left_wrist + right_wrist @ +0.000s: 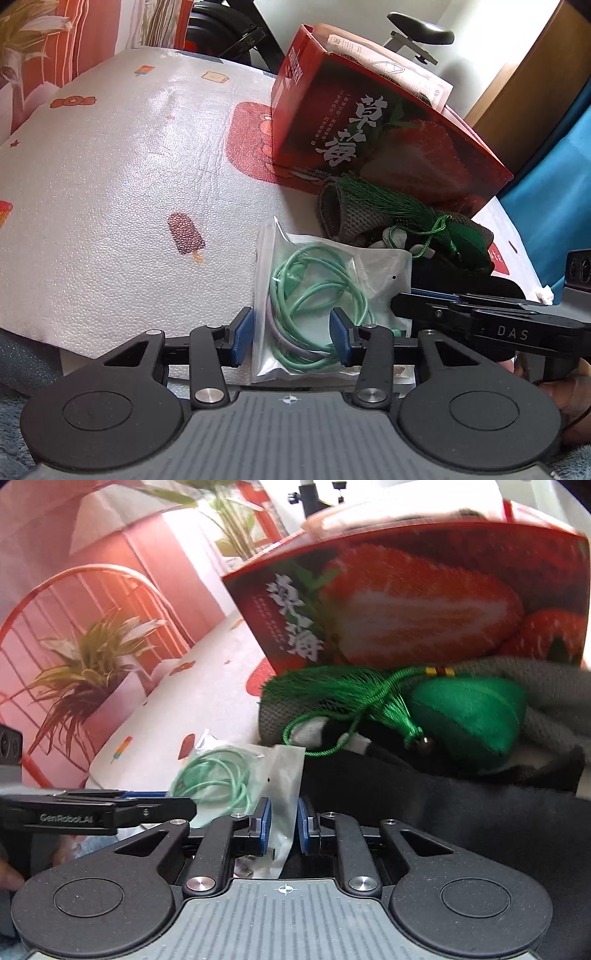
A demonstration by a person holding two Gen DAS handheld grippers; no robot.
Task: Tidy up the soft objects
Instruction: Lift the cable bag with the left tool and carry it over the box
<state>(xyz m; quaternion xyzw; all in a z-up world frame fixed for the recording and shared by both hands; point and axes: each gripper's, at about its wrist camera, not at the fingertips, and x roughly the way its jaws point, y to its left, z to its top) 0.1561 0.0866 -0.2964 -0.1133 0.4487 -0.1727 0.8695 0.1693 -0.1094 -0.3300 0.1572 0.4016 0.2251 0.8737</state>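
While the left gripper (291, 341) is held half-open, the clear bag (325, 295) of green cord (314, 291) is seen between its pads, contact not clear; right gripper (284, 829) is nearly closed on that bag's corner; green tassel pouch (465, 716) and strawberry box (424, 605) lie beyond the fingertips

My left gripper (291, 338) straddles the clear plastic zip bag of coiled green cable (317, 299), which lies on the white printed mat (122, 206). My right gripper (284, 829) meets the same bag's far corner from the right. Behind the bag sits a grey knitted cloth (334, 210) with a green tasselled satin pouch (461, 716) on it. Behind those stands the red strawberry-printed cardboard box (369, 125).
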